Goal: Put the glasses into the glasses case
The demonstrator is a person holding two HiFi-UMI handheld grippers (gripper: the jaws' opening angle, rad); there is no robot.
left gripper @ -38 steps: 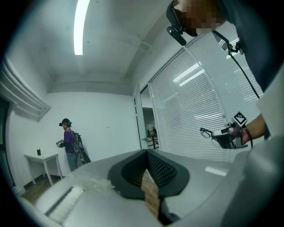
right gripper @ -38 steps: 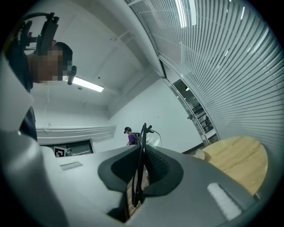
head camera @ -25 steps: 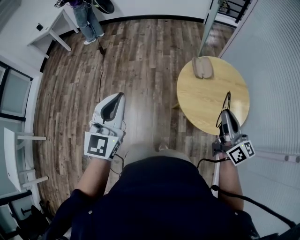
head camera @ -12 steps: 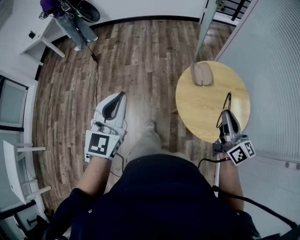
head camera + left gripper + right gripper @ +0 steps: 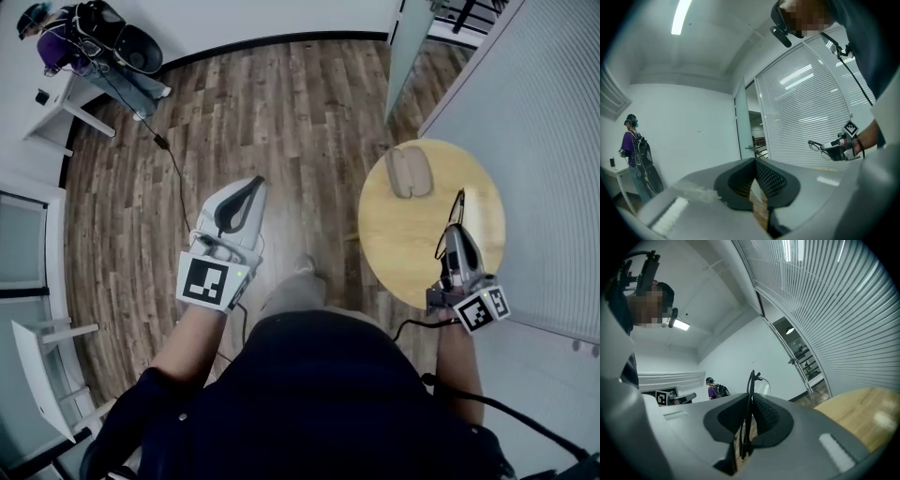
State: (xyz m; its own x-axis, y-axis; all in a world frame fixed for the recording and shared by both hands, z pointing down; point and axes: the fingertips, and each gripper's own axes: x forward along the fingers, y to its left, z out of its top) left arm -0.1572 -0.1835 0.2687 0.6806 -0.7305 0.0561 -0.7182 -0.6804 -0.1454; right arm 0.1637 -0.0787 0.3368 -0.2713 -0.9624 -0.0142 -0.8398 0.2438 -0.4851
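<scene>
**Glasses (image 5: 751, 385) pinched in the right gripper (image 5: 457, 230), case lying on the surface (image 5: 403, 248)**

Far left, top corner: a person (image 5: 47, 37) with a backpack, small and hard to make out. Out over the wood floor (image 5: 281, 103): the left gripper (image 5: 249, 185), jaws together, nothing between them. On the far side of the round wooden surface: the tan glasses case (image 5: 410, 172), two halves side by side, well apart from both grippers. Over the right part of the surface: the right gripper, clamped on one thin arm of the glasses. From above, only the dark frame easy to see. Lenses faint.
</scene>
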